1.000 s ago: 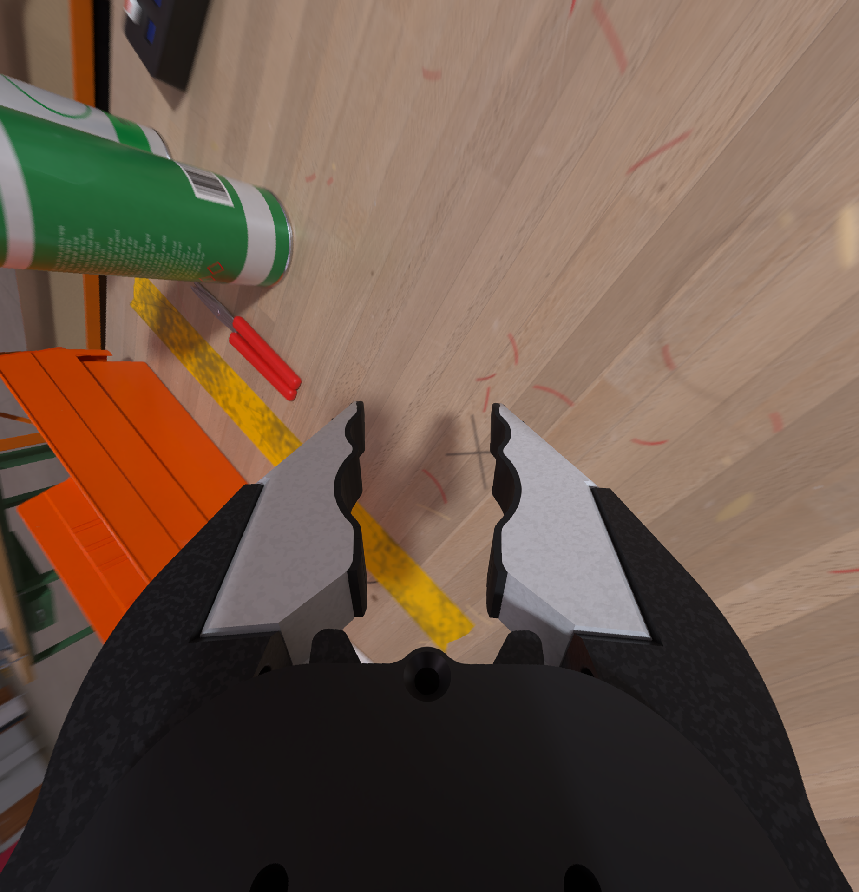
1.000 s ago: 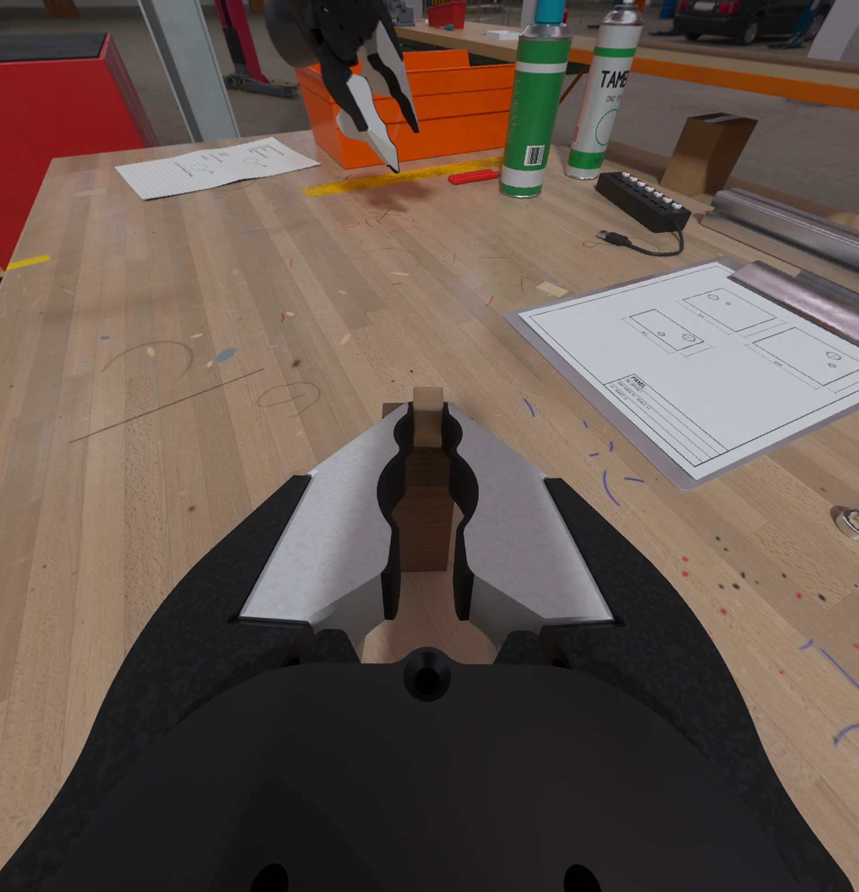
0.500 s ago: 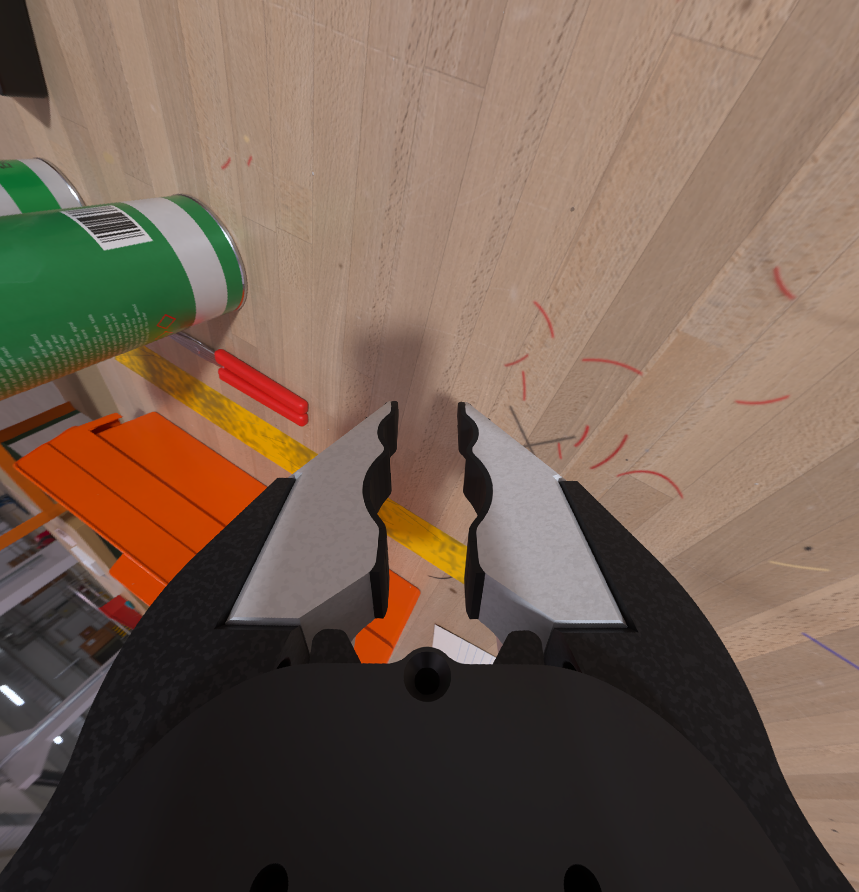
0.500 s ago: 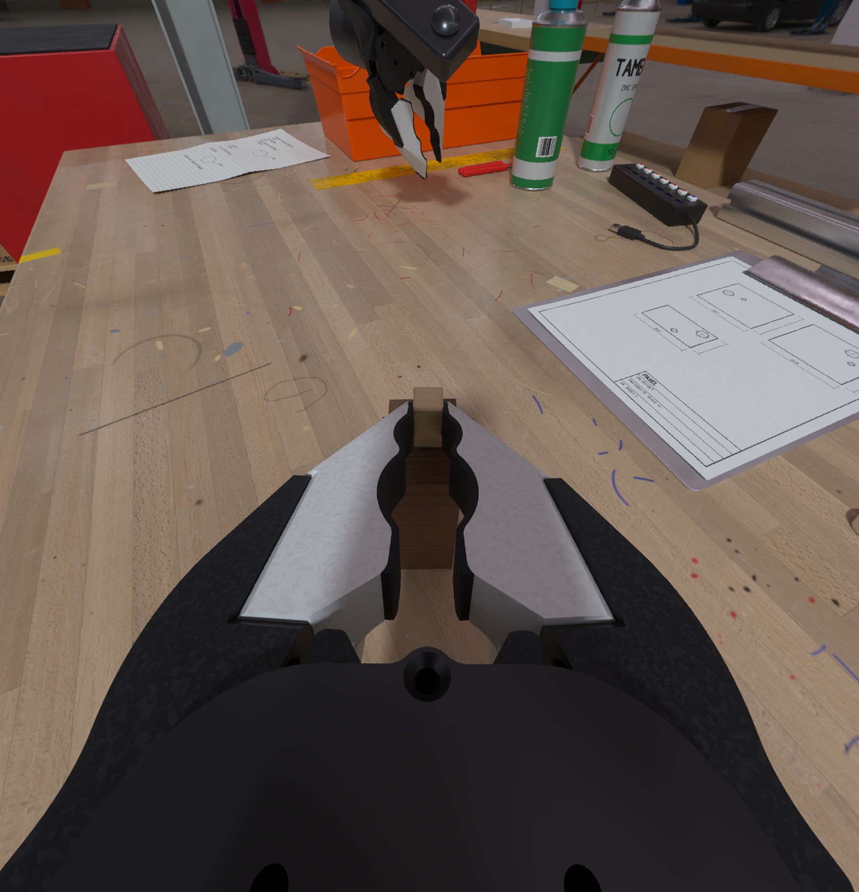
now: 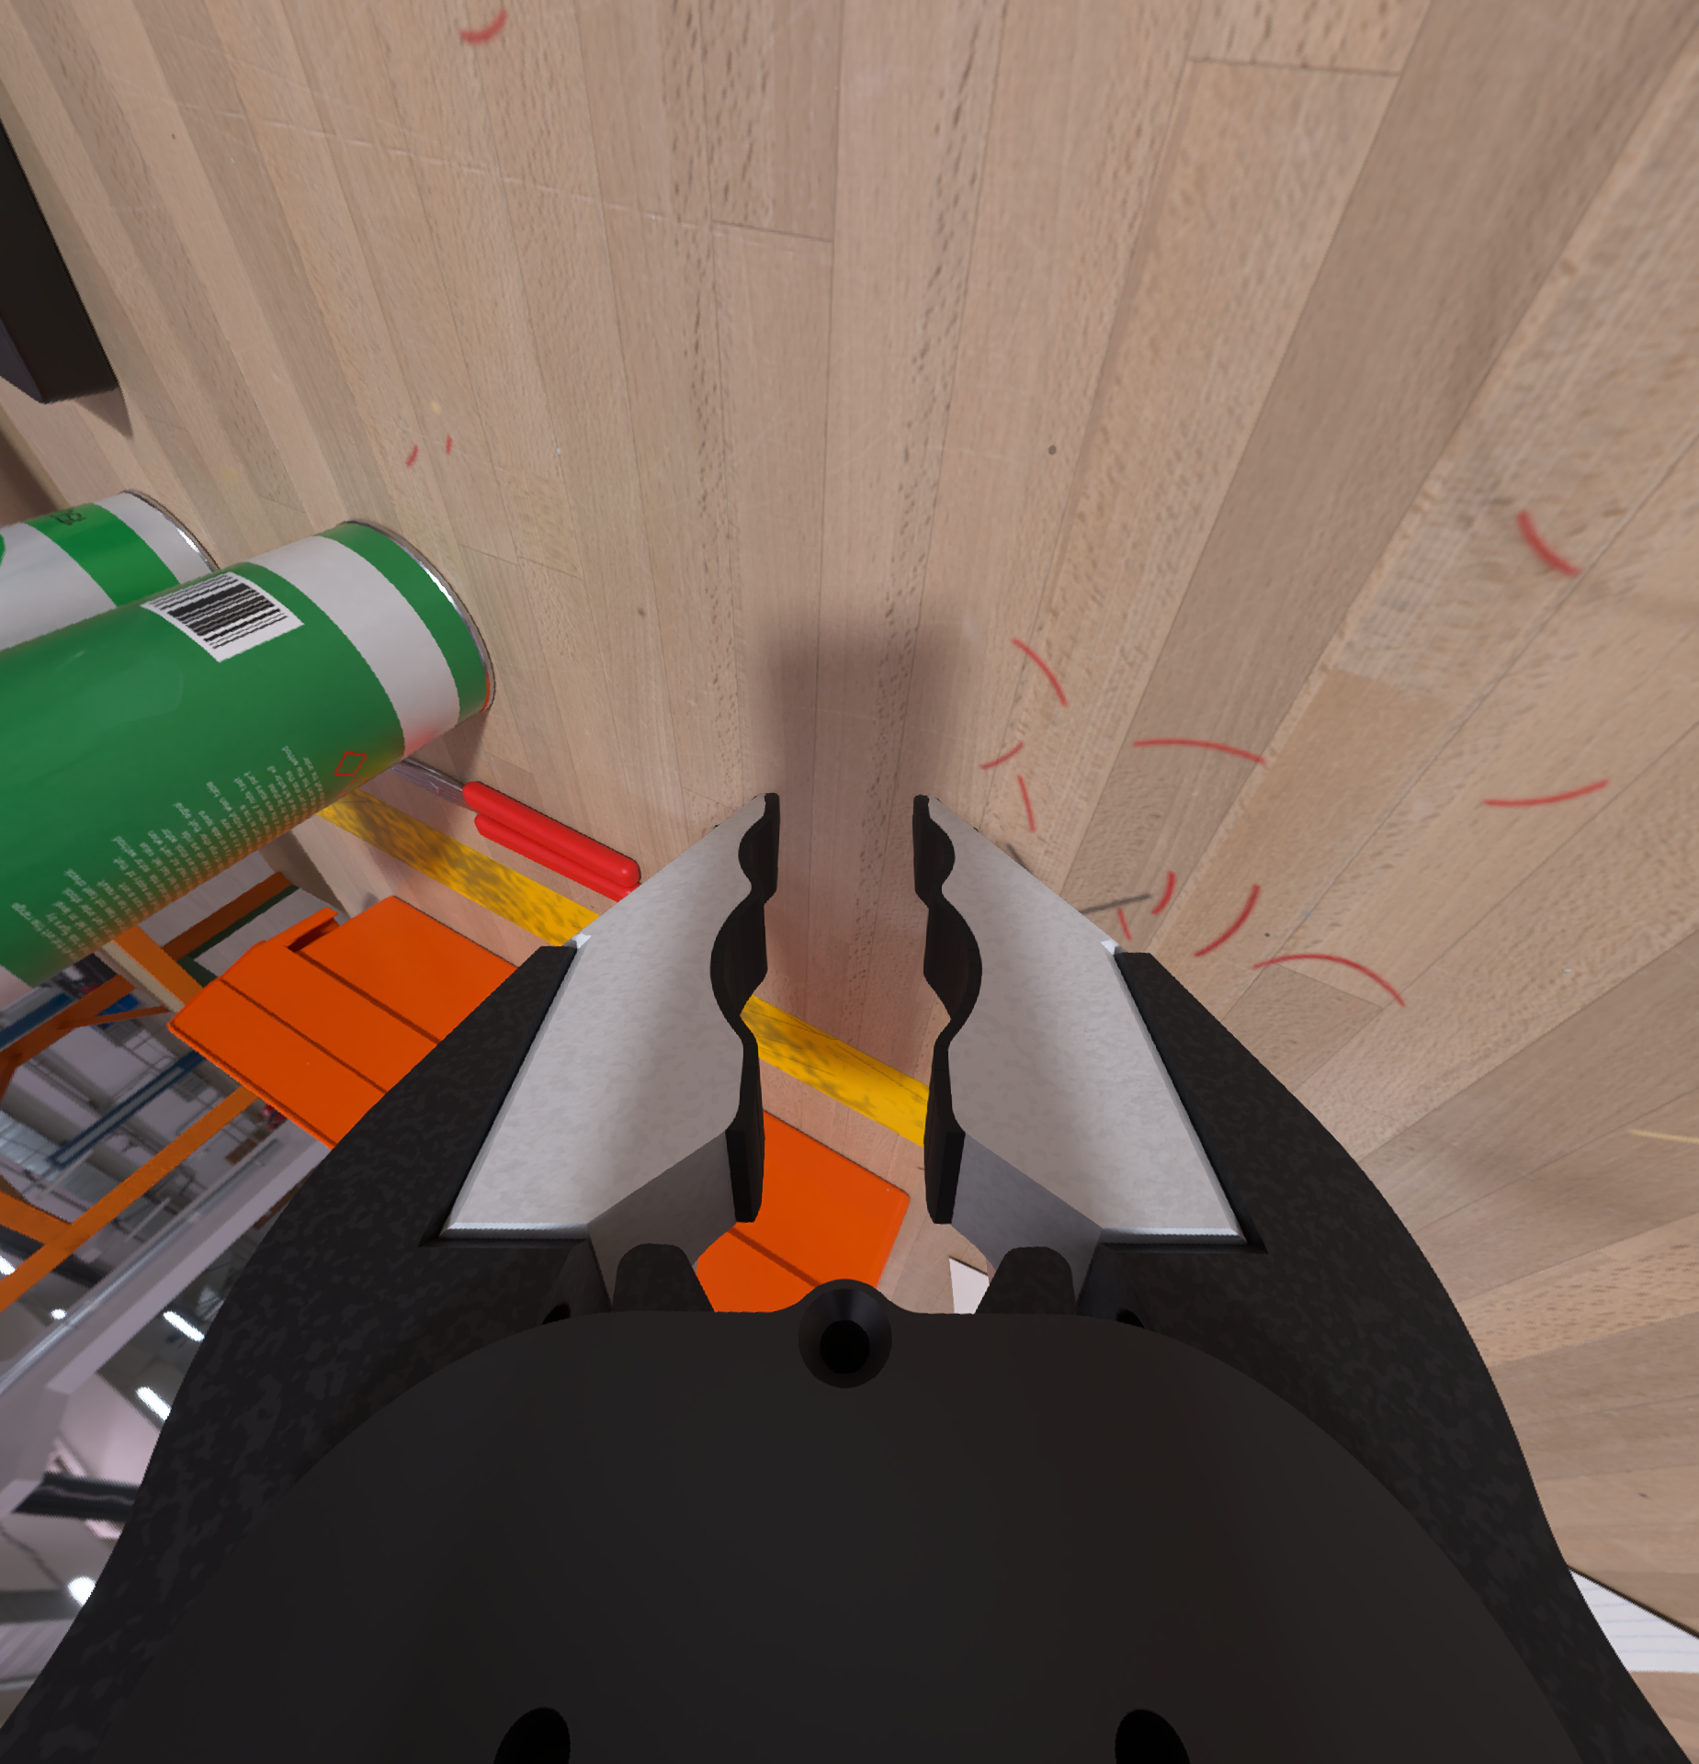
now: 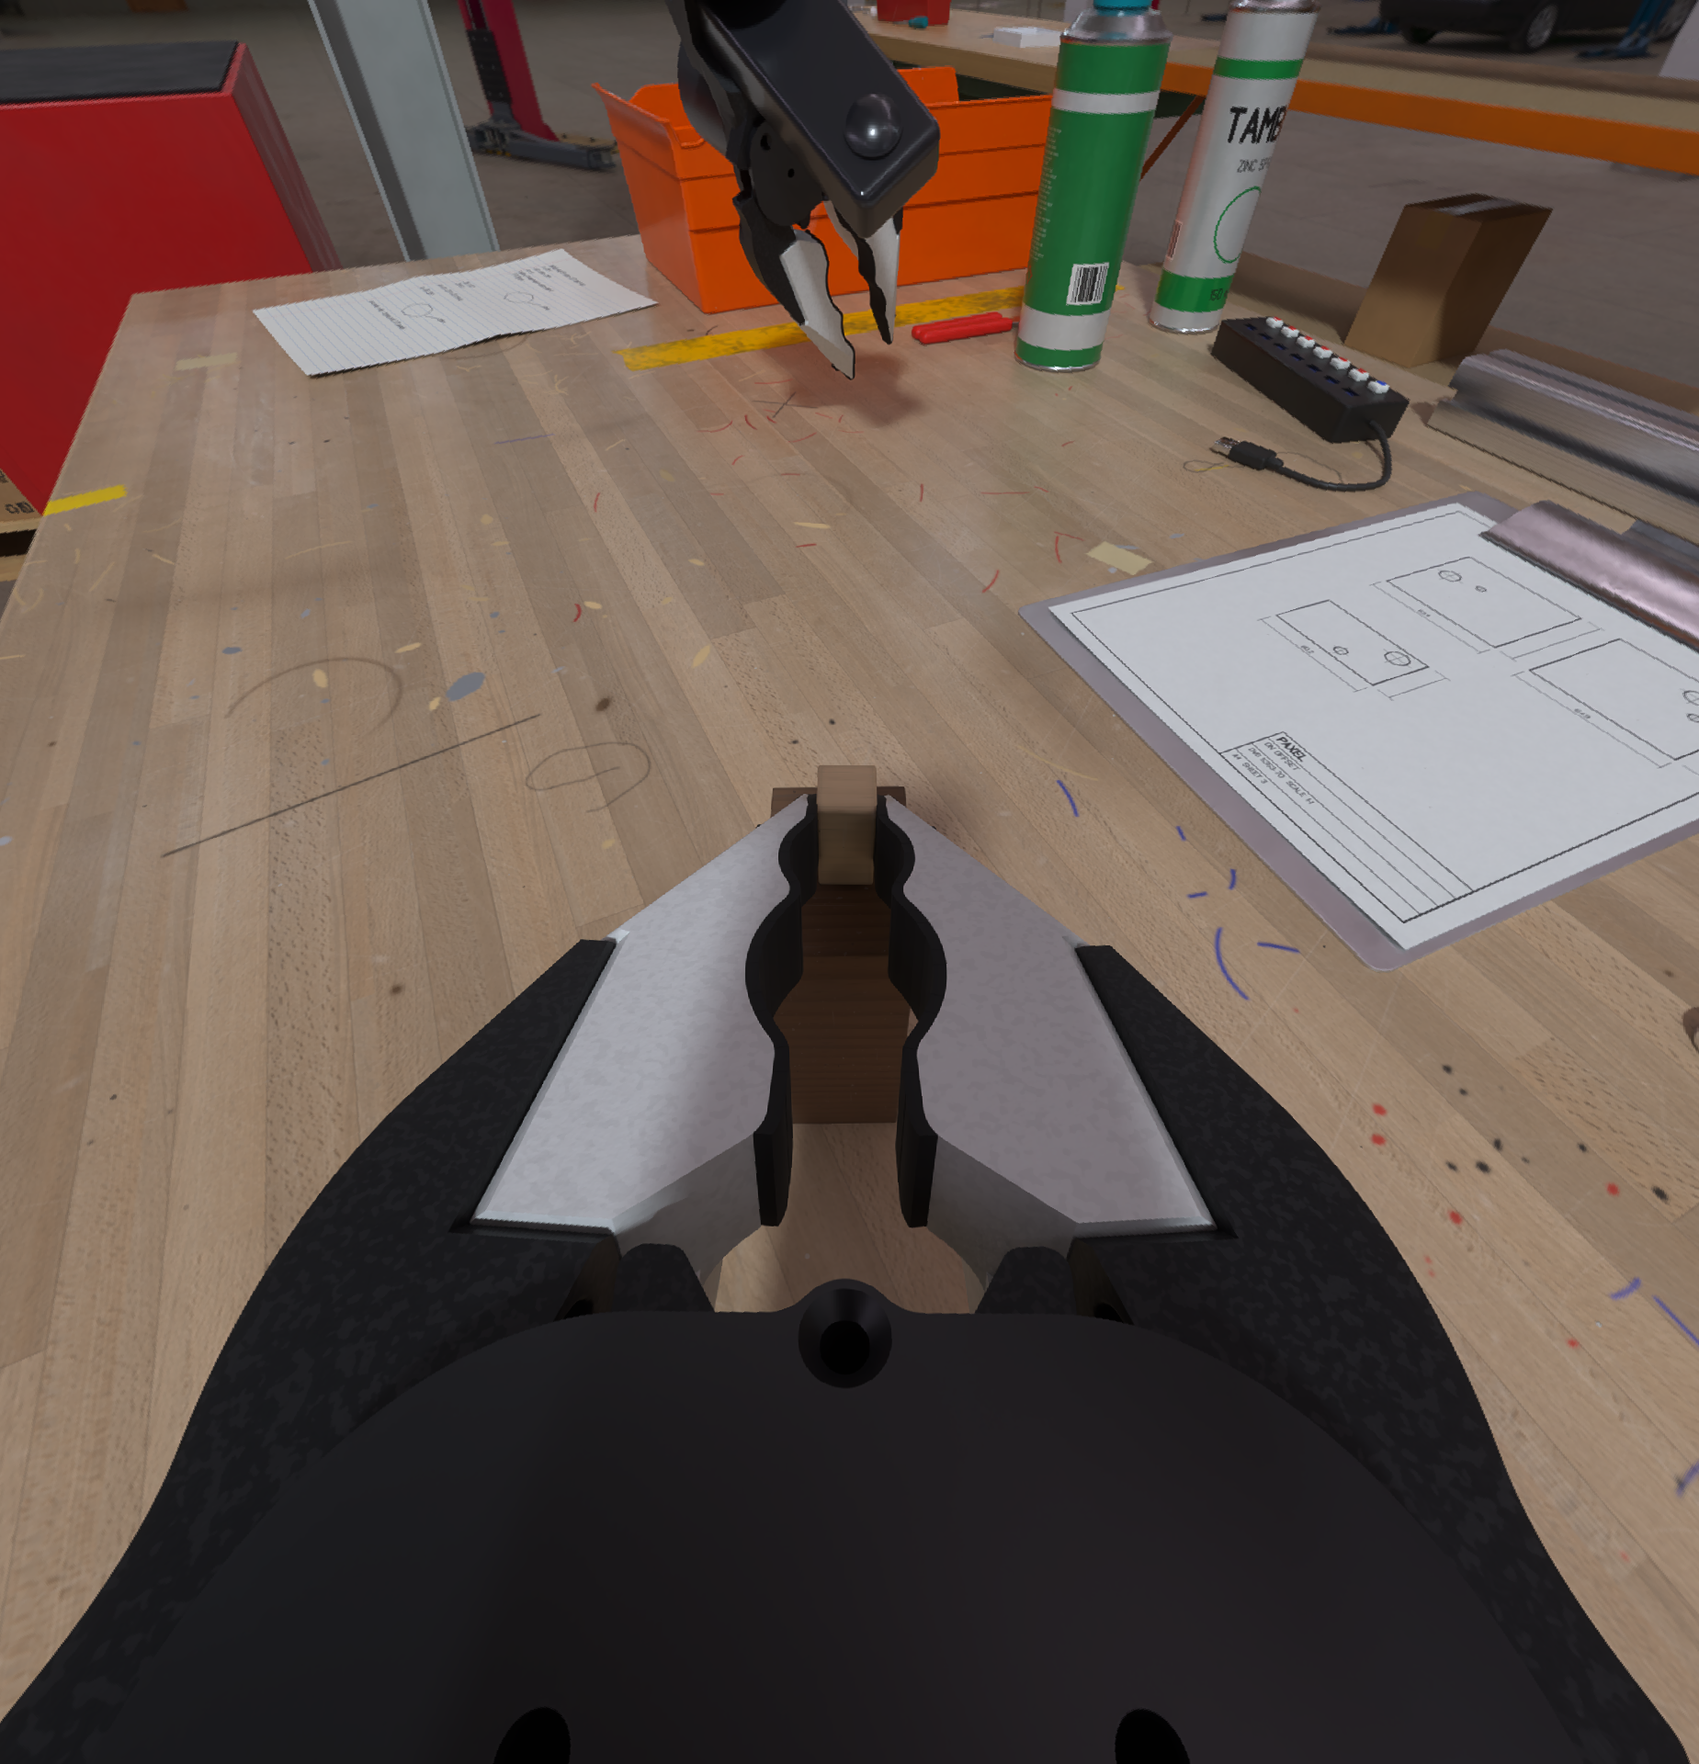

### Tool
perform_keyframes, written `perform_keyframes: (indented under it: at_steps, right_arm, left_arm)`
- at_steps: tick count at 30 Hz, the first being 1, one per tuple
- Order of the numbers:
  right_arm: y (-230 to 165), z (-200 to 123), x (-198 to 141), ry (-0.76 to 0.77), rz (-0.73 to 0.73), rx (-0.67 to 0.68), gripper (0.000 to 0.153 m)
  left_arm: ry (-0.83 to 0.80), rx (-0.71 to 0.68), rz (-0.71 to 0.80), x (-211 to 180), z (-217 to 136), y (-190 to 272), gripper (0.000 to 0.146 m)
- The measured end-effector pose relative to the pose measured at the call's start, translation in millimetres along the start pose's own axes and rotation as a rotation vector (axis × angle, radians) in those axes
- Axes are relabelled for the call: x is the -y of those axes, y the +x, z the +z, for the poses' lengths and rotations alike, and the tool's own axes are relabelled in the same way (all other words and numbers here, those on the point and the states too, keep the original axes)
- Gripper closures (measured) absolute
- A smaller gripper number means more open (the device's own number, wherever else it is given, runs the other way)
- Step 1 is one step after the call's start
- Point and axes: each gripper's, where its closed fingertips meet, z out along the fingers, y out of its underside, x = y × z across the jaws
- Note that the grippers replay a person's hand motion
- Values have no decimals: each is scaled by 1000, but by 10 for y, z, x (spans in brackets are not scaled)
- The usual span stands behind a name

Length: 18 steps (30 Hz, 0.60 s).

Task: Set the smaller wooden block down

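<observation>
Right gripper (image 6: 845,821) pinches the small pale block (image 6: 846,829) atop the darker block (image 6: 845,1012). Left gripper (image 5: 845,811), twelve o'clock across the bench, part-open, empty. Risk: uneven release tips the pale block off.

Wooden workbench (image 6: 540,592) carries a clipboard (image 6: 1399,745), two spray cans (image 6: 1084,191), an orange bin (image 6: 692,220)

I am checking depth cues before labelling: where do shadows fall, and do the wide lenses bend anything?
Left wrist view: a soft dark shadow on the workbench ahead of the left gripper; plank lines fan outward. Right wrist view: that gripper's blurred shadow lies beneath it; the small block is sharp between the right gripper's fingers.
</observation>
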Motion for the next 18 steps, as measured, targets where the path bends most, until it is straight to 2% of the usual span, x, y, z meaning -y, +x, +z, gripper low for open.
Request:
perform_keyframes:
  at_steps: [10, 15, 18]
  right_arm:
    - [-4, 2, -2, -2, -2, 3, 143]
    - [-10, 3, -3, -3, -6, 4, 143]
    - [-12, 2, -3, -3, -6, 6, 143]
  left_arm:
    - [-36, 37, 49, -27, -189, 7, 129]
    - [-14, 21, 52, -41, -272, 64, 128]
    - [-6, 8, 56, -49, -362, 127, 122]
